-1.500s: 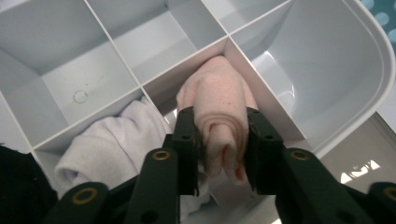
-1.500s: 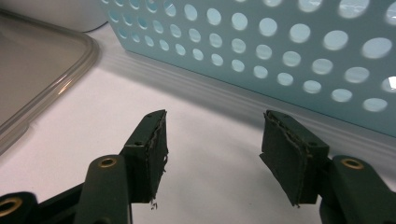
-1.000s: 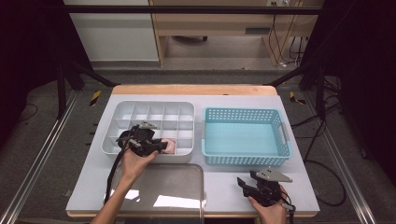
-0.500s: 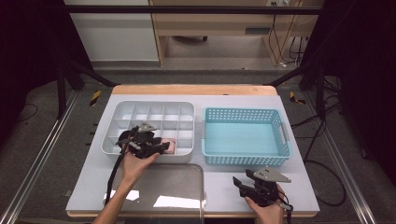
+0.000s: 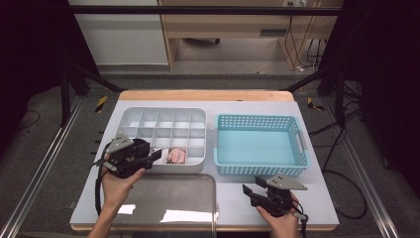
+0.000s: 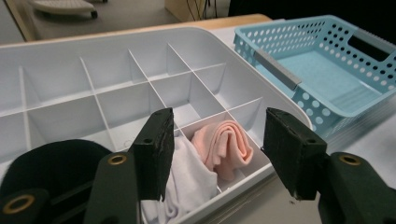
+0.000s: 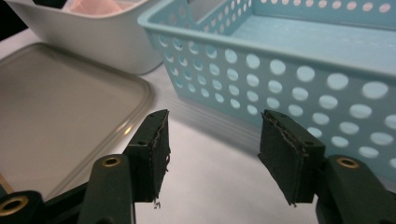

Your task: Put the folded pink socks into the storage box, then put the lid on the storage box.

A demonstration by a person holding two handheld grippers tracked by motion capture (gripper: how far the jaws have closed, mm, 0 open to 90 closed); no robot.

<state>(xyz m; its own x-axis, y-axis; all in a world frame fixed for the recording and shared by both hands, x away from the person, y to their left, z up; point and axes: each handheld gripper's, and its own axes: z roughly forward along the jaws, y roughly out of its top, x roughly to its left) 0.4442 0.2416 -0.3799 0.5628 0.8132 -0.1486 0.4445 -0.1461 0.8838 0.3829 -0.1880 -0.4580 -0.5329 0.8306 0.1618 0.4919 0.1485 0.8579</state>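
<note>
1. The pink cloth (image 6: 224,148) is rolled up & sits in the white tray's (image 5: 130,115) front row, in a box near the right front corner. 1 pink cloth.
2. Just beside it, in the next box to the left, lies 1 white cloth (image 6: 189,179). The two touch over the thin wall.
3. 1 black cloth (image 6: 51,163) lies left of the white one, partly behind the left tong.
4. Left gripper (image 5: 159,154) hangs at the tray's front edge, pointing at the pink cloth. Its jaws are wide apart & hold nothing.
5. Right gripper (image 5: 249,191) is well apart, low over the bare table near the front edge, in front of the blue basket (image 5: 257,121). Jaws wide apart, nothing between them.
6. 1 blue basket, w/ holes in its walls, just right of the tray. Nothing inside it.
7. 1 clear lid (image 5: 163,201) lies flat in front of the tray.
8. Left gripper view shows the white & black cloths up close; in the high view the pink one (image 5: 176,156) is a small blob.
9. Right gripper view shows the lid's rim (image 7: 135,109) & the basket's holes (image 7: 261,88) up close, plus a bit of pink over the tray wall.
</note>
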